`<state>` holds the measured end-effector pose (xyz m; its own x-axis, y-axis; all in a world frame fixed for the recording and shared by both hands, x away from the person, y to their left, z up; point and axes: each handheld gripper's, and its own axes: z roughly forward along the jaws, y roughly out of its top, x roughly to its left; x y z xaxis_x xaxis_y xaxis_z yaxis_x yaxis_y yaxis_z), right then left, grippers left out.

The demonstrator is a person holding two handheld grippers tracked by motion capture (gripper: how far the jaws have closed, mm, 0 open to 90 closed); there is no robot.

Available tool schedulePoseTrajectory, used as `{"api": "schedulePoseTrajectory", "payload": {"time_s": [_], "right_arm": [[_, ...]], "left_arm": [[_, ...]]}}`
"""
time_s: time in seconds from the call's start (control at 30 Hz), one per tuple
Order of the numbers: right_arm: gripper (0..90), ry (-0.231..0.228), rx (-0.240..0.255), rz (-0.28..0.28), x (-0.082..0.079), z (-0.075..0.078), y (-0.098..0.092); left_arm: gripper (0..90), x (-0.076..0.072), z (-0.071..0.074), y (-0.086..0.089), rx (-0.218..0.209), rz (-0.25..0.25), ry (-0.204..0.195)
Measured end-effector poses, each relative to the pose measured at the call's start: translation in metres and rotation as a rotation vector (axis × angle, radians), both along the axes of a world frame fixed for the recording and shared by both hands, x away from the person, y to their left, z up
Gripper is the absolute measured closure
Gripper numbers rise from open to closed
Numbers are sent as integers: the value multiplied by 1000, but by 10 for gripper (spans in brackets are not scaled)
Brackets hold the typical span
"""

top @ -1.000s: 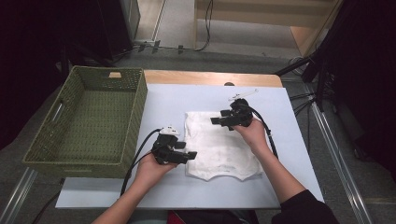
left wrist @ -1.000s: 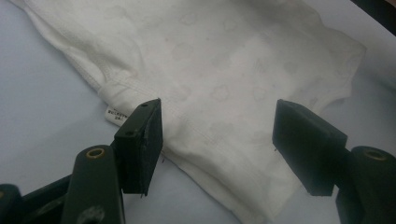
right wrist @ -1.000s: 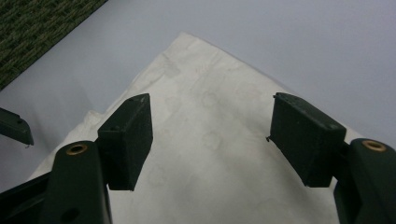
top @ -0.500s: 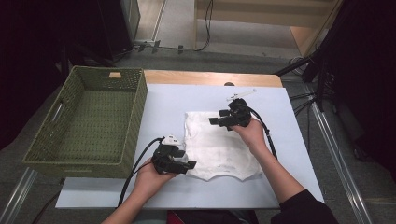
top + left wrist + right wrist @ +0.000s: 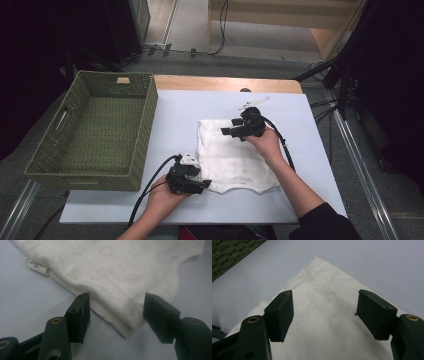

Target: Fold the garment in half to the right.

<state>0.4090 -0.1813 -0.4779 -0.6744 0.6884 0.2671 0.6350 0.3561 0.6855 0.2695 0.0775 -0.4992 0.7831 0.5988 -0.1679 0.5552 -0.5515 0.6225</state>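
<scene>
left: basket (image 5: 95, 135) blocks | mat (image 5: 180, 107) around garment (image 5: 235, 160): free

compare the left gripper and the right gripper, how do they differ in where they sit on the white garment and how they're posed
The left gripper sits at the near corner of the white garment, its jaws astride the hem and just been closing; the right gripper hangs over the far part, above flat cloth. In the high view the left gripper lies low by the table, the right gripper is raised. Both are open and grip nothing.

recording lab: dark drapes (image 5: 45, 45), tripod legs (image 5: 330, 75)
</scene>
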Motion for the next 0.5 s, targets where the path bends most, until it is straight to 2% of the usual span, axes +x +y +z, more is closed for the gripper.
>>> {"api": "schedulePoseTrajectory", "payload": {"time_s": [0.1, 0.23, 0.4, 0.5], "right_arm": [[282, 7, 17, 5, 0, -1, 3], [282, 3, 36, 4, 1, -2, 7], [282, -7, 32, 4, 1, -6, 15], [281, -10, 36, 7, 3, -7, 19]], "left_arm": [[465, -4, 0, -3, 46, -3, -52], [514, -7, -1, -6, 66, -1, -84], [581, -8, -2, -5, 51, 3, -91], [660, -9, -2, -5, 42, -10, -71]]}}
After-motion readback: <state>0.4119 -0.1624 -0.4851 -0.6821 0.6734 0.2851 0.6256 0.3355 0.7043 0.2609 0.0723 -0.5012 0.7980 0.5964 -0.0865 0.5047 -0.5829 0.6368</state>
